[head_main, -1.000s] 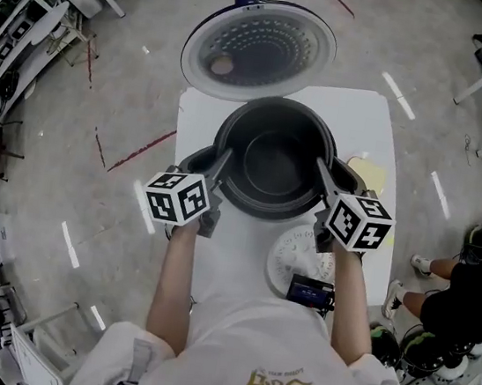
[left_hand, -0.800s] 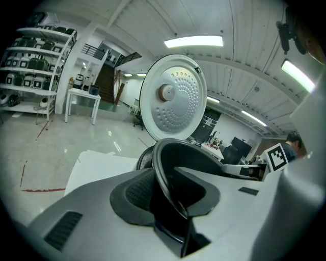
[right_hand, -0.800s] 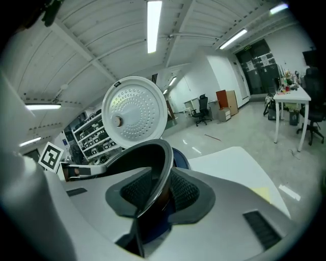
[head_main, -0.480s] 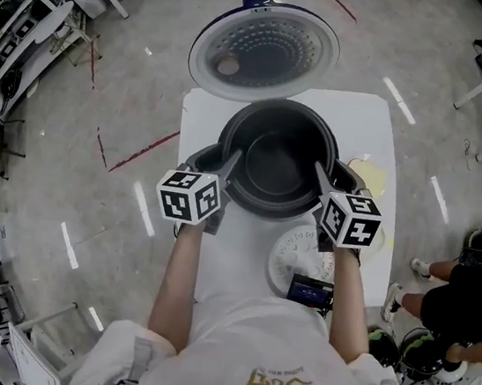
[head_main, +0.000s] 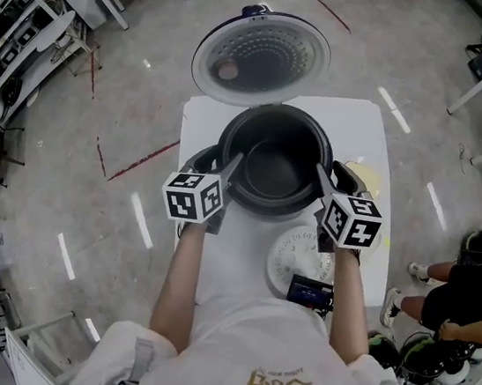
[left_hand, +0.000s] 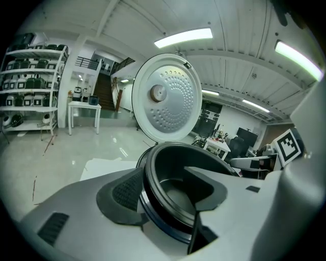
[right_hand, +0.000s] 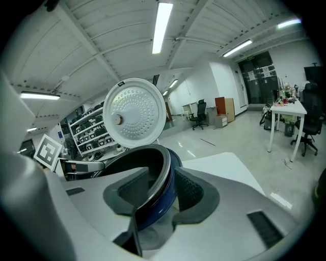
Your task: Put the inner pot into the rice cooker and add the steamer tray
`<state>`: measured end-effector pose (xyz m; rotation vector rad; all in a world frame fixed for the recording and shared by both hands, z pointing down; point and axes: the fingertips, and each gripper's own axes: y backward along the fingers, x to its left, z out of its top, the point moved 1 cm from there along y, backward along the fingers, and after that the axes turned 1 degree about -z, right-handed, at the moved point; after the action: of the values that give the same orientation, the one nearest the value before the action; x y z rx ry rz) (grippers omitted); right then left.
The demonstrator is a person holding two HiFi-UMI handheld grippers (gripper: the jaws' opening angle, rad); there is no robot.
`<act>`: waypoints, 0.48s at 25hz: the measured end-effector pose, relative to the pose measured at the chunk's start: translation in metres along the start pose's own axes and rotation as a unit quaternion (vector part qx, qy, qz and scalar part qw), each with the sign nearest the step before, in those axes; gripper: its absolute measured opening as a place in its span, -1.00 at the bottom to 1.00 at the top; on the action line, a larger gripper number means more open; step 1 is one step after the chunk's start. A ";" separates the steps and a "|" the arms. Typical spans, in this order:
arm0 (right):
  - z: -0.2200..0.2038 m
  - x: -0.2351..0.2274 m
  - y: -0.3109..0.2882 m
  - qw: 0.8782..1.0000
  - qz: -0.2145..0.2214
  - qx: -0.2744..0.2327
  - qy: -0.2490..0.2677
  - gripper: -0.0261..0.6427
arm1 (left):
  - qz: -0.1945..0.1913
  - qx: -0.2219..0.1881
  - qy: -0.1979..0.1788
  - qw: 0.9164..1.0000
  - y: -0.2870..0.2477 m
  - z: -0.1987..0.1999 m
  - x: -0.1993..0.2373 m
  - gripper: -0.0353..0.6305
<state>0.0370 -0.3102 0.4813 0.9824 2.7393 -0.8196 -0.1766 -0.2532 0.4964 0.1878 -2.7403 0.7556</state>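
Place: a robotics lab or workshop hall, not a home.
Floor: wide polished grey floor (head_main: 99, 123) with red tape marks.
Left: metal shelves (left_hand: 30, 86) stacked with gear; a white table (left_hand: 84, 114) near them.
Right: office chair (right_hand: 202, 113); cluttered far desk (right_hand: 288, 109).
Ceiling: long strip lights (right_hand: 162, 25).

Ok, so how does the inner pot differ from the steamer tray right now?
The inner pot is black and deep; the steamer tray is white and shallow. The pot's inside is smooth, while the tray looks dotted with small holes. The pot sits in the cooker below the raised lid; the tray lies on the table, nearer the person. Both are round.
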 end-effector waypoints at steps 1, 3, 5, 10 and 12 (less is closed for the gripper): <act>-0.001 0.001 0.003 1.000 0.000 -0.002 -0.001 -0.43 | -0.001 -0.001 0.002 1.000 0.002 -0.001 -0.001 -0.12; -0.002 0.002 0.009 1.000 0.001 -0.005 -0.002 -0.44 | -0.005 -0.005 0.003 1.000 0.006 0.000 -0.004 -0.12; -0.005 0.004 0.015 1.000 0.000 -0.007 -0.006 -0.44 | -0.008 -0.011 0.002 1.000 0.012 0.002 -0.006 -0.12; -0.015 0.013 0.033 1.000 -0.010 -0.010 -0.014 -0.44 | -0.027 -0.014 -0.002 1.000 0.026 -0.001 -0.014 -0.16; -0.019 0.015 0.042 1.000 -0.016 -0.012 -0.018 -0.44 | -0.036 -0.013 -0.003 0.999 0.031 -0.004 -0.019 -0.17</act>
<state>0.0531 -0.2649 0.4739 0.9135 2.7348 -0.7977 -0.1638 -0.2243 0.4787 0.2827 -2.7316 0.7005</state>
